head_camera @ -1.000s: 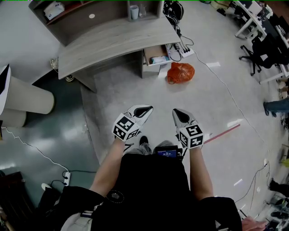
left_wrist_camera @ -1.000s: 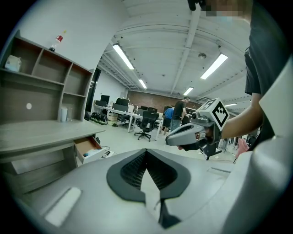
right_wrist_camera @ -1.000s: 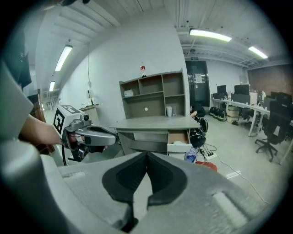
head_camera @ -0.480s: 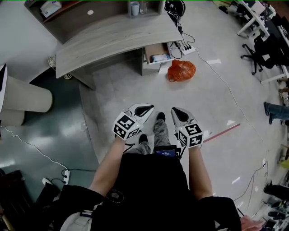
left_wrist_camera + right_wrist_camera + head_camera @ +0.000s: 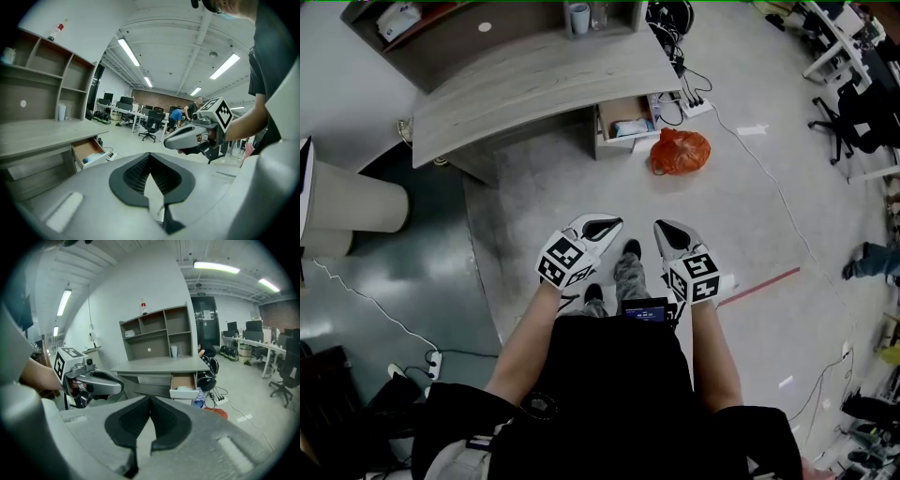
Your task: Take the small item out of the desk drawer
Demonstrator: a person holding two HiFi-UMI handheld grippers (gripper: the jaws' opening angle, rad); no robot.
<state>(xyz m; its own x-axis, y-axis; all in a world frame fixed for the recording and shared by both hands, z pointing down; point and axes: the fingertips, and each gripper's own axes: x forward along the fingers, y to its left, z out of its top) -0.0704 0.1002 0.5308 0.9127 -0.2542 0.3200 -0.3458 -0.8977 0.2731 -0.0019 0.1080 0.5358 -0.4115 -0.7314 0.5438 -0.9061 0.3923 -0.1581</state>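
Note:
The grey desk (image 5: 534,80) stands far ahead of me, its small drawer (image 5: 623,114) pulled open. A pale blue item (image 5: 631,127) lies inside; it also shows in the left gripper view (image 5: 97,157) and the right gripper view (image 5: 184,389). My left gripper (image 5: 602,228) and right gripper (image 5: 666,232) are held side by side at waist height over the floor, well short of the drawer. Both are shut with nothing between the jaws (image 5: 150,155) (image 5: 151,399). Each gripper view shows the other gripper beside it.
An orange plastic bag (image 5: 680,150) lies on the floor just right of the drawer, with a power strip (image 5: 692,103) and cables behind it. A plastic bottle (image 5: 199,399) stands by the drawer. A pale round column (image 5: 347,211) is at left. Office chairs (image 5: 848,108) and desks stand far right.
The person has stepped forward, one leg now showing between the grippers. The grippers stay shut and level. A bystander at the right edge has shifted.

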